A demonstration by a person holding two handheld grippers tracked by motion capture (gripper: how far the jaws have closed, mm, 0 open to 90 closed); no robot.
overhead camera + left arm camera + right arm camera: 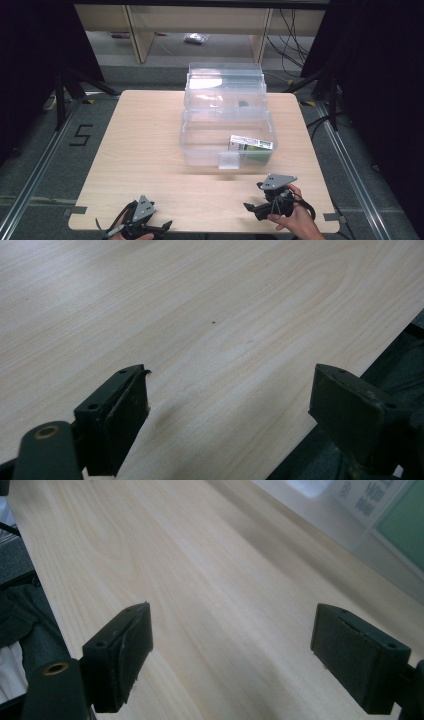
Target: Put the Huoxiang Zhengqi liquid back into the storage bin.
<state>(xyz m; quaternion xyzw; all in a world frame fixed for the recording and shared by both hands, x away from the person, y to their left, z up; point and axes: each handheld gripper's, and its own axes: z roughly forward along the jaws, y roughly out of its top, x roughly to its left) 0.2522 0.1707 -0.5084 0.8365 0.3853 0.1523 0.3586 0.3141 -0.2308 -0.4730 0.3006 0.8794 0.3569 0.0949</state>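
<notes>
A: Entry, left to right, all places referred to the clear bin (200, 145). The left gripper (161, 227) is seen at the near table edge, well apart from the bin and to its near left. Its jaws are spread wide in the left gripper view, with nothing between them but bare table (210, 320).

B: Reason for that placement?

A: Judged a waiting posture: the gripper is held low over the wood, pointed along the edge, away from any object. No reach is indicated.

B: The bin itself?

A: It is set at the middle of the table (145, 150), slightly right of centre. Its hinged lid (225, 80) is stood open behind it, so the inside is left accessible from above. A small clear latch tab (229, 160) is noted on the near wall.

B: Contents?

A: One flat box (251, 146), white label with green, is lain in the near right corner of the bin, against the near wall. The remainder of the bin floor appears bare. A small dark mark is seen through the lid; it cannot be identified.

B: Right side?

A: The right gripper (251, 207) is held in a hand (295, 220) near the bin's near right corner, apart from it. Its jaws are spread, nothing pinched. In the right gripper view the bin wall (320, 515) and the box (400, 530) are seen beyond.

B: Judgement?

A: The right gripper is the nearer to the box; a reach over the near wall would be needed.
</notes>
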